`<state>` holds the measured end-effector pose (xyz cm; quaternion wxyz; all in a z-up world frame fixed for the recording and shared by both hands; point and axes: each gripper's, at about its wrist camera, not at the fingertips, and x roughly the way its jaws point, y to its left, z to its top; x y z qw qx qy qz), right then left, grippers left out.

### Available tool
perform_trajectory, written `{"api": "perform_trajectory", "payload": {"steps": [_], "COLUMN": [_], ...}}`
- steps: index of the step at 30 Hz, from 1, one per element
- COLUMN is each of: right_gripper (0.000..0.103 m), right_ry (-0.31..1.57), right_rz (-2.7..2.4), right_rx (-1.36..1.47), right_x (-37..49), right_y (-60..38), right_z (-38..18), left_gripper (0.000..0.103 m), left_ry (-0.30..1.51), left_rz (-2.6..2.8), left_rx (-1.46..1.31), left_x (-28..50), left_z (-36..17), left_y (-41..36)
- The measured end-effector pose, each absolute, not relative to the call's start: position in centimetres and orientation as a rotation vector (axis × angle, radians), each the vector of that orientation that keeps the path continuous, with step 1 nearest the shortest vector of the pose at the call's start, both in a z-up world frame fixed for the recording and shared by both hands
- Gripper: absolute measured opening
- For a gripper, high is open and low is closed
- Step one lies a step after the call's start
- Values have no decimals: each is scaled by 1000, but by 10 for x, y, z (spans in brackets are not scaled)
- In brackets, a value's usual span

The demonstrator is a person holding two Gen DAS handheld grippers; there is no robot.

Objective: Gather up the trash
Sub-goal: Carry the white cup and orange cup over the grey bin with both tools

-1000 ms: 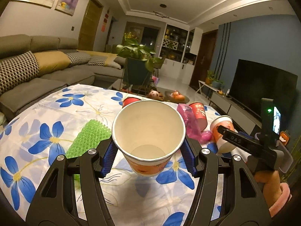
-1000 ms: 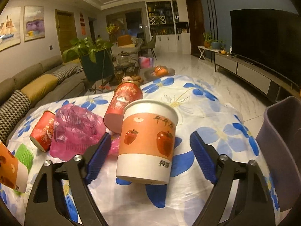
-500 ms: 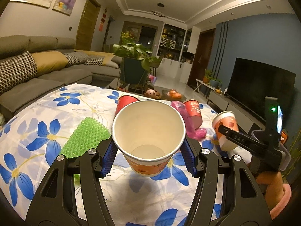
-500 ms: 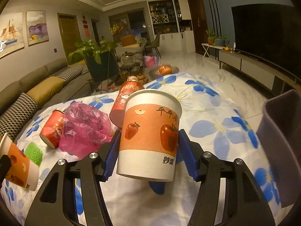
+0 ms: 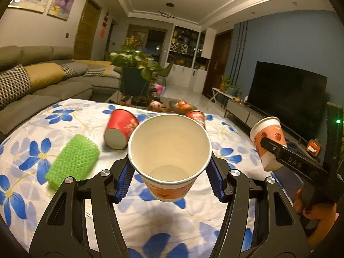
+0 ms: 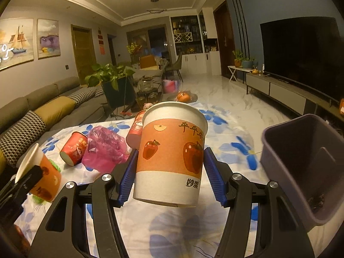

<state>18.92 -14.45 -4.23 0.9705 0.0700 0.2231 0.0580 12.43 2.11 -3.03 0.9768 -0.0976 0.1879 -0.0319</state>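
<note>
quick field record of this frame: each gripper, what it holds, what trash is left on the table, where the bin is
left hand-held gripper: shut on paper cup, mouth toward camera, empty
right hand-held gripper: shut on apple-print paper cup, lifted off the table
left on table: two red paper cups on their sides, pink plastic bag, green mesh roll
table: floral tablecloth
bin: grey bin, right of the right-hand cup, open, looks nearly empty
</note>
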Motion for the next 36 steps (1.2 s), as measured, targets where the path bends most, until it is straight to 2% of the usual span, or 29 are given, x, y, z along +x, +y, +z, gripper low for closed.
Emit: {"api": "perform_trajectory", "payload": {"steps": [19,36], "right_gripper": [60,60], "right_ry": [346,285], "right_rz": [-72,-282], "right_rx": [180,246], "right_x": [134,113], "right_y": [-239,-330], "right_z": [-24,-23], "left_gripper": [60,60], "left_ry": [362,324], "left_rz": [-252,-531], "left_rx": [-128,-55], "left_x": [139,176], "left_z": [-9,6], "left_y": [-57,-199]}}
